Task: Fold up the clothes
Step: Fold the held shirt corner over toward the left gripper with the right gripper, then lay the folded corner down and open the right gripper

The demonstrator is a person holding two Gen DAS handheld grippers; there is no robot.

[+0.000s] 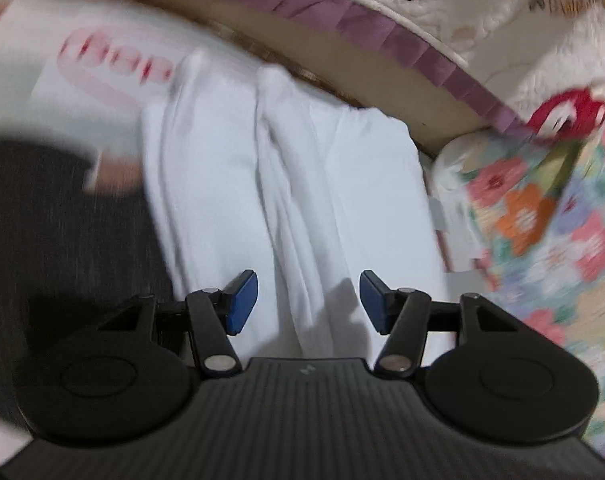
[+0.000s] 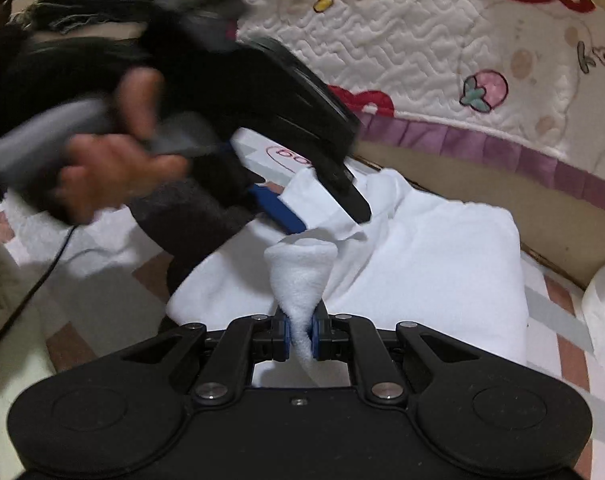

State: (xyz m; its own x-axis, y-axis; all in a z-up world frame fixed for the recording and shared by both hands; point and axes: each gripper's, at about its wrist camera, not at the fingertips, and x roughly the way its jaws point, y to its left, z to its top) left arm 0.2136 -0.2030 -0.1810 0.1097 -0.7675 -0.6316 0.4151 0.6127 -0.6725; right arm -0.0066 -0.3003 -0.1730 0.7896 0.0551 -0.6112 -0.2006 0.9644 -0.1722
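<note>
The white garment (image 2: 422,256) lies bunched, partly doubled over, on a checked bed cover (image 2: 114,280) beside a quilted strawberry-print blanket (image 2: 402,40). A red printed mark (image 1: 114,60) shows on its far part.

The right claw (image 2: 301,338) is pressed together on a twisted tuft of the garment's fleecy inner side. The left claw (image 1: 308,300) is spread, its blue pads either side of a long fold ridge and pinching nothing. In the right wrist view the person's hand (image 2: 114,176) carries it over the far edge, near what may be a collar; motion blur makes this uncertain.

Judgement: a fold is in hand, with one edge held. The next move calls for the left claw to close on a matching edge, so both draw the cloth flat and even.

Containers: a tan board edge (image 2: 482,192), possibly a box, runs behind the garment; its contents cannot be told.
</note>
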